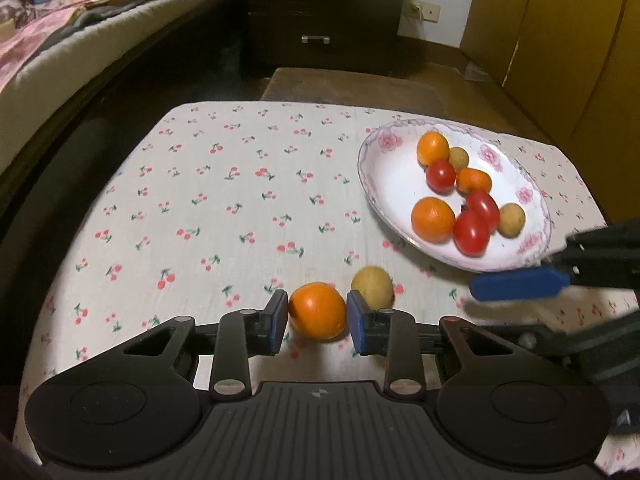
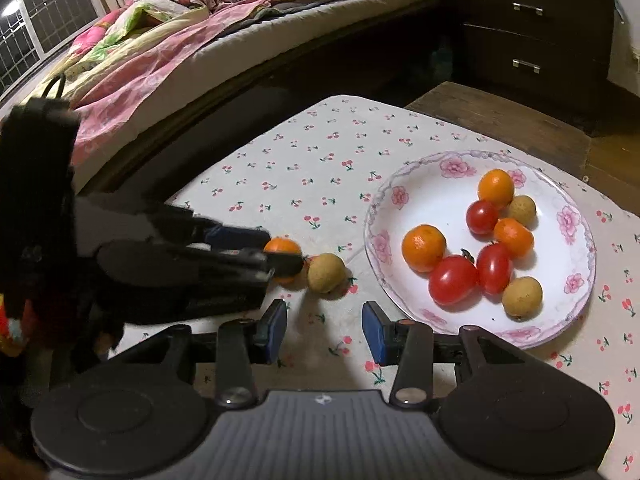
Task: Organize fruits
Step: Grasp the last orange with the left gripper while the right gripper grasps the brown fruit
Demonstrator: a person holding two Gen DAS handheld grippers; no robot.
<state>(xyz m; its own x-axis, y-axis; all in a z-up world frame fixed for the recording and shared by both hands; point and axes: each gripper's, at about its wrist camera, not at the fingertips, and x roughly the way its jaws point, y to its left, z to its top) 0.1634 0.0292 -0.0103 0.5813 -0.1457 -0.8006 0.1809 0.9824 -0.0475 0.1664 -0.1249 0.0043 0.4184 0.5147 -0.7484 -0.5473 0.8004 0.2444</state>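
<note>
Two loose fruits: an orange (image 1: 318, 311) and a longan (image 1: 373, 287) lie on the cloth (image 1: 224, 208), touching or nearly so, near and left of the plate (image 1: 532, 240).
Plate contents: three oranges, three tomatoes and two longans, bunched toward its right half; the left half is bare.
Left gripper (image 1: 317, 317): its blue pads (image 1: 278, 320) bracket the loose orange at its widest part, jaws closed to its sides; whether it is squeezed or lifted off the cloth cannot be told. The longan sits just beyond the right pad.
Right gripper (image 2: 325, 328): jaws released, nothing between them, hovering over the cloth near the plate's near-left rim, with the longan a little ahead.
Handling, orange: probably light, with a firm rind that gives slightly and grips well on rubber; a hold across the middle, as now, should keep it from popping out.
Handling, longan: likely very light, hard-shelled and round, so it will roll at a nudge; best pinched across its centre with a gentle close.
Risk: the left gripper's right finger could bump the longan away as the orange comes up.
Stage: judged near the end, two fruits left to move.
</note>
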